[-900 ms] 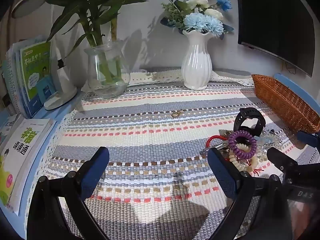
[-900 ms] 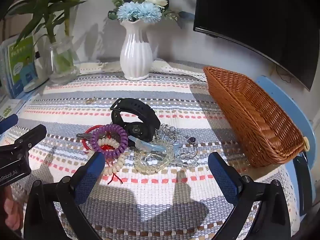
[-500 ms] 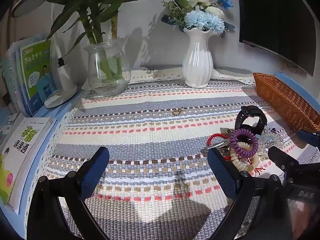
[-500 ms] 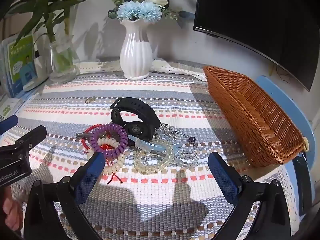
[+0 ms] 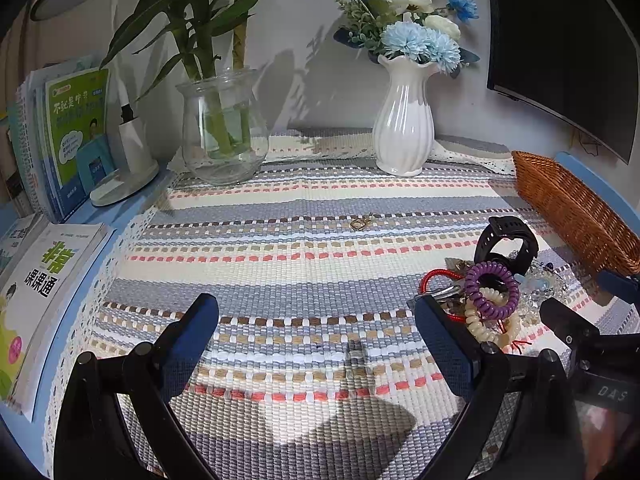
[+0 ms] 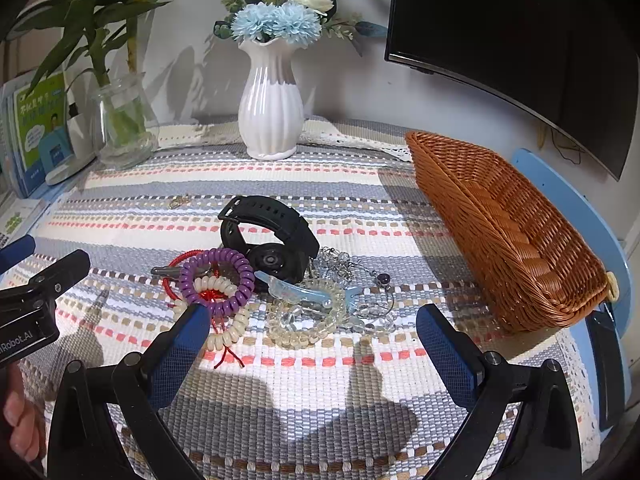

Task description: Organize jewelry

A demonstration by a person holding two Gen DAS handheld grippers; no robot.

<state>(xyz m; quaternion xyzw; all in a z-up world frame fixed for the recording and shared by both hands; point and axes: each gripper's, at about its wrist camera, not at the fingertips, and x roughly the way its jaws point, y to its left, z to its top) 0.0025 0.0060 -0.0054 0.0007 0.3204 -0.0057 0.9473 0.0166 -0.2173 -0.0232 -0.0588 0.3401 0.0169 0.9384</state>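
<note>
A pile of jewelry lies on the striped woven cloth: a black watch (image 6: 272,236), a purple coil band (image 6: 218,280), a cream bead bracelet (image 6: 232,330), a clear bead bracelet (image 6: 308,320), a pale blue clip (image 6: 294,290), a red cord (image 6: 180,260). A small gold ring (image 5: 359,223) lies alone farther back. The empty wicker basket (image 6: 500,232) stands at the right. My right gripper (image 6: 312,344) hangs open just before the pile. Left of the pile, my left gripper (image 5: 316,332) is open over bare cloth. The same pile (image 5: 490,288) shows in the left wrist view.
A white vase of blue flowers (image 5: 404,120) and a glass jar with a plant (image 5: 222,128) stand at the back. Books (image 5: 60,136) and a lamp base (image 5: 124,180) sit at the left. A dark monitor (image 6: 520,32) hangs over the basket.
The left wrist view has drifted slightly, so the pile sits a little farther right in it. The right gripper has held still. Both stay open.
</note>
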